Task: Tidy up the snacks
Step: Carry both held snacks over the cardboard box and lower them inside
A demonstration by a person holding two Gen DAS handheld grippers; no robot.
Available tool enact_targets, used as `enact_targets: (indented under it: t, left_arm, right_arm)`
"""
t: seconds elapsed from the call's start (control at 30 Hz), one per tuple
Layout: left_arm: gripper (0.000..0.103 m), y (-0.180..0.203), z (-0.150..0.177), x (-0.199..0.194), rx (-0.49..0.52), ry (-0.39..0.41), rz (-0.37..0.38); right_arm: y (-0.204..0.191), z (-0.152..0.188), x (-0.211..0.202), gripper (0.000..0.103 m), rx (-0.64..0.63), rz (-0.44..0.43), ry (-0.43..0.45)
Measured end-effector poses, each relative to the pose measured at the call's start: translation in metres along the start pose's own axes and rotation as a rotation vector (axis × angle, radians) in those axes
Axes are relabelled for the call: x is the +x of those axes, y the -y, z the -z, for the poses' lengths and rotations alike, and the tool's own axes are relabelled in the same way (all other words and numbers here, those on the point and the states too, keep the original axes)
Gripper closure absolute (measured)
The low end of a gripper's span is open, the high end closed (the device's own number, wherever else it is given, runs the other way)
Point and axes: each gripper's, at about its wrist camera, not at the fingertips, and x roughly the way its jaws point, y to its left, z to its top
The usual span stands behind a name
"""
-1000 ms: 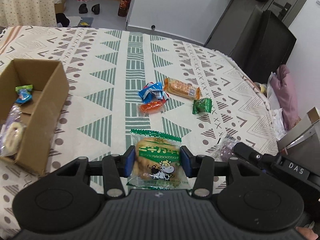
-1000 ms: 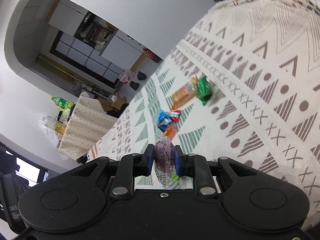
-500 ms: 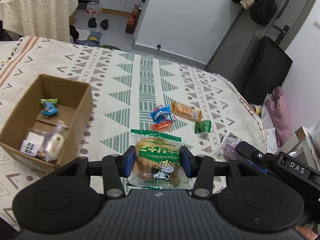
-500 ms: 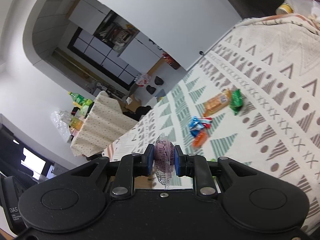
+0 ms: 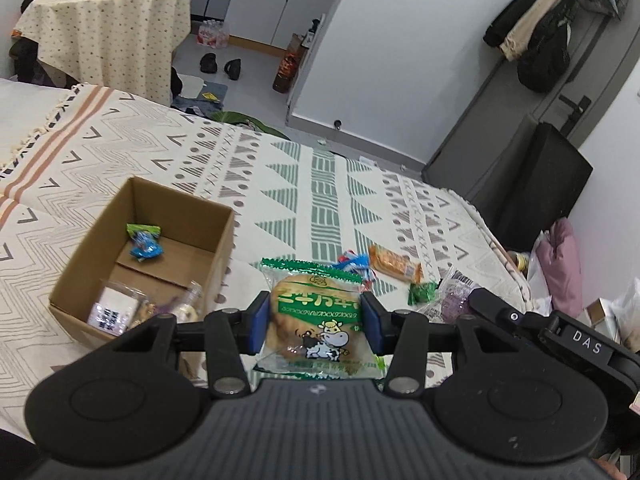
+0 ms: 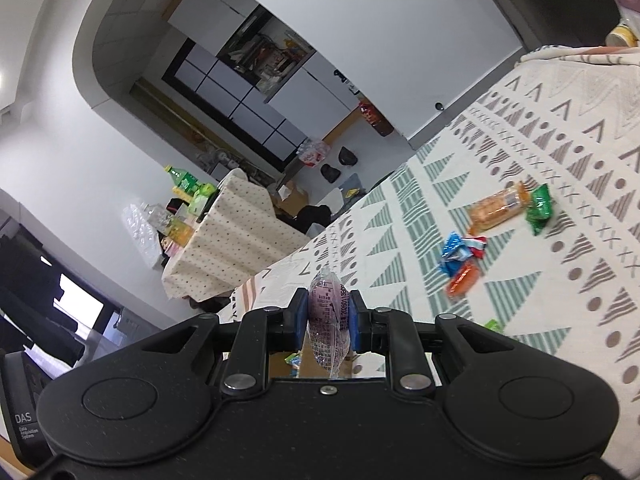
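Fingers of the left gripper [image 5: 316,322] clamp a bun packet [image 5: 316,320] — right gripper [image 6: 328,322] pinches a purple packet [image 6: 327,316], label unreadable.

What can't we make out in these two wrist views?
- Left wrist: near corner of the cardboard box and the packs in it, cut off by the left gripper.
- Left wrist: the purple snack pack, half behind the right gripper.
- Right wrist: print on the purple pack, too small; box mostly behind the gripper body.

Both hand-held grippers [image 5: 316,322] [image 6: 328,320] clamped (loaded)
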Motion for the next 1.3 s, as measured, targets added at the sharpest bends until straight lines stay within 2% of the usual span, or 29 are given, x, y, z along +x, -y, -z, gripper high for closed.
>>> enact_targets:
  t: [0.47, 0.77, 1.13, 1.27, 1.3]
  left_arm:
    - [0.056, -0.075, -0.03, -0.017, -0.13, 0.053, -0.056]
    - [0.056, -0.132, -0.044, -0.005, -0.226, 0.037, -0.086]
    - [0.056, -0.164, -0.053, 0.026, -0.27, -0.02, -0.055]
    - [0.056, -0.172, -0.058, 0.032, -0.276, -0.012, -0.039]
    - [0.053, -0.173, -0.059, 0.032, -0.28, -0.011, -0.039]
  right_arm:
    - [-0.051, 0.017, 0.046, 0.082, -0.04, -0.036, -0.068]
    - [-0.079, 0.032, 0.086, 0.082, -0.054, -0.023, -0.132]
    - [-0.103, 0.043, 0.131, 0.082, -0.082, 0.009, -0.198]
    - [-0.11, 0.047, 0.144, 0.082, -0.089, 0.02, -0.217]
    - [-0.112, 0.048, 0.147, 0.082, -0.093, 0.022, -0.222]
